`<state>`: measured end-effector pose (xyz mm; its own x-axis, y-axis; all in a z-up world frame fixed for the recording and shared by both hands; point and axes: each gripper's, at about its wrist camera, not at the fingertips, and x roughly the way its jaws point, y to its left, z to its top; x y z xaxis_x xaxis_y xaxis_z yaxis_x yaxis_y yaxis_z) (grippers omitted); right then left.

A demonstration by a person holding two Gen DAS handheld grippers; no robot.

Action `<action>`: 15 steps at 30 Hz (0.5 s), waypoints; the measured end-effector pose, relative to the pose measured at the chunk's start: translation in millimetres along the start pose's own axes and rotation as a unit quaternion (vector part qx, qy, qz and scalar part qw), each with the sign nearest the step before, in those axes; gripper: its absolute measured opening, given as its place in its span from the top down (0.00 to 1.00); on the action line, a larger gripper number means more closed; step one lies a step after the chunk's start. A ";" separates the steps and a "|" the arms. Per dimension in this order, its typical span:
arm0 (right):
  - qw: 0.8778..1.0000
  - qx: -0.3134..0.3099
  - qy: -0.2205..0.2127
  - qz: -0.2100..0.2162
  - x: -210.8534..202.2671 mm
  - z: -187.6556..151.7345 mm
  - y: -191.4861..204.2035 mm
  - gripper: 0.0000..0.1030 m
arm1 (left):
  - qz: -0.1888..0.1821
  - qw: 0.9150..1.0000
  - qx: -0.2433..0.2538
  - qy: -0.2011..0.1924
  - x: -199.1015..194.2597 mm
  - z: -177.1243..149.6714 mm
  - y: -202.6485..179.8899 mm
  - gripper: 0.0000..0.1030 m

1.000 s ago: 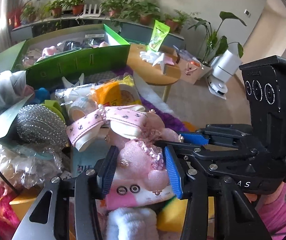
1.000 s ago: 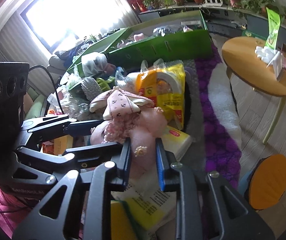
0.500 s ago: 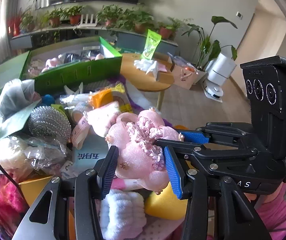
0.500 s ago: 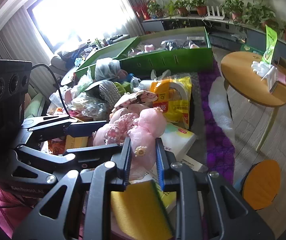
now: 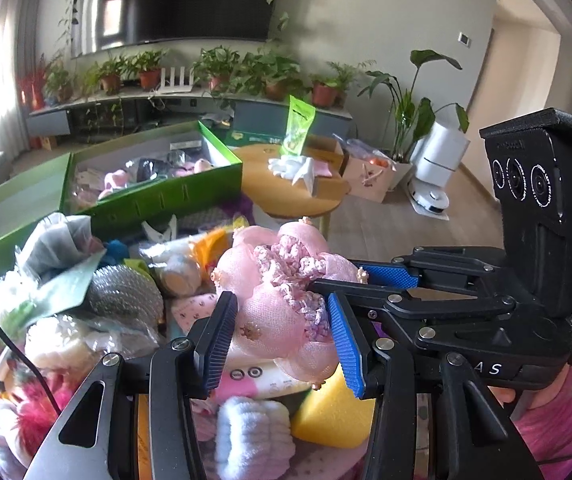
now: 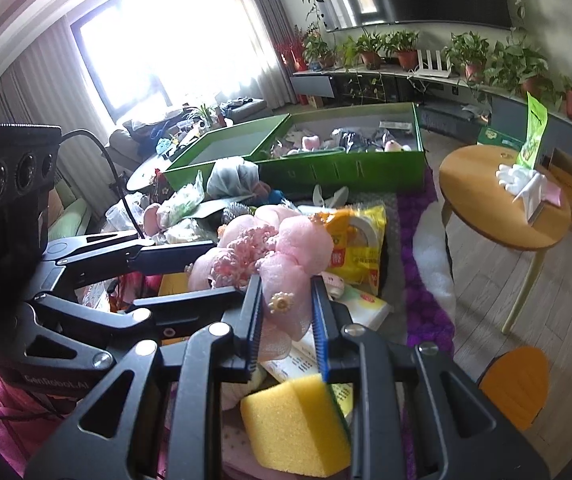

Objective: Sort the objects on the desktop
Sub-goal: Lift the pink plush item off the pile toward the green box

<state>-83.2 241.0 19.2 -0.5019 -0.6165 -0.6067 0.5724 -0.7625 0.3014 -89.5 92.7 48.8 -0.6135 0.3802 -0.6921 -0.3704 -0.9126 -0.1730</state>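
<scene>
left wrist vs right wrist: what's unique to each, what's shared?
Left wrist only: white floor appliance by the big plant, white fluffy band under the jaws.
Right wrist only: bright window, yellow packet.
Both: pink flower gripped by left gripper and right gripper, green box, round table, yellow sponge.

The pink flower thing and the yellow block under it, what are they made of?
The pink flower thing looks like soft, sheer mesh fabric: puffy see-through petals, a knotted yarn centre, little bead flowers. The yellow block looks like sponge foam: matte, with tiny pores. Probably a dish sponge, since one side shows a dark green layer.
</scene>
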 end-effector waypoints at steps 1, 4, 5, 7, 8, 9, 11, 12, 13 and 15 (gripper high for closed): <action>1.000 -0.002 -0.002 0.000 0.7 1.9 0.2 0.78 | 0.002 1.000 0.000 -0.002 -0.5 1.6 1.2 0.54; 1.000 -0.009 -0.005 0.000 2.8 7.7 0.7 0.78 | 0.008 1.000 0.001 -0.008 -1.0 7.0 4.8 0.54; 1.000 -0.011 -0.005 0.001 3.3 9.7 1.3 0.78 | 0.010 1.000 0.001 -0.010 -1.1 8.5 6.3 0.54; 1.000 -0.015 -0.007 0.000 4.7 14.7 2.3 0.78 | 0.012 1.000 0.000 -0.013 -1.9 10.9 10.2 0.54; 1.000 -0.017 -0.007 0.000 5.4 17.1 2.7 0.78 | 0.013 1.000 0.000 -0.015 -2.3 12.6 12.0 0.54; 1.000 -0.019 -0.008 0.000 6.1 19.7 3.2 0.78 | 0.014 1.000 0.001 -0.017 -3.0 14.2 13.4 0.54; 1.000 -0.022 -0.011 0.002 7.4 25.4 3.7 0.78 | 0.018 1.000 0.003 -0.023 -4.4 18.5 15.9 0.54; 1.000 -0.023 -0.013 0.003 7.7 28.0 3.9 0.78 | 0.020 0.999 0.004 -0.025 -5.4 20.7 17.0 0.54; 1.000 -0.024 -0.015 0.004 8.2 30.6 4.2 0.78 | 0.021 0.999 0.004 -0.028 -6.7 22.5 18.7 0.54; 0.999 -0.029 -0.020 0.006 10.1 37.8 4.7 0.78 | 0.026 0.999 0.007 -0.035 -8.5 28.2 22.6 0.54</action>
<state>-110.1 223.7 42.4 -0.5197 -0.6339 -0.5727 0.6142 -0.7432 0.2652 -112.3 73.1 70.6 -0.6791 0.3429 -0.6490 -0.3465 -0.9292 -0.1284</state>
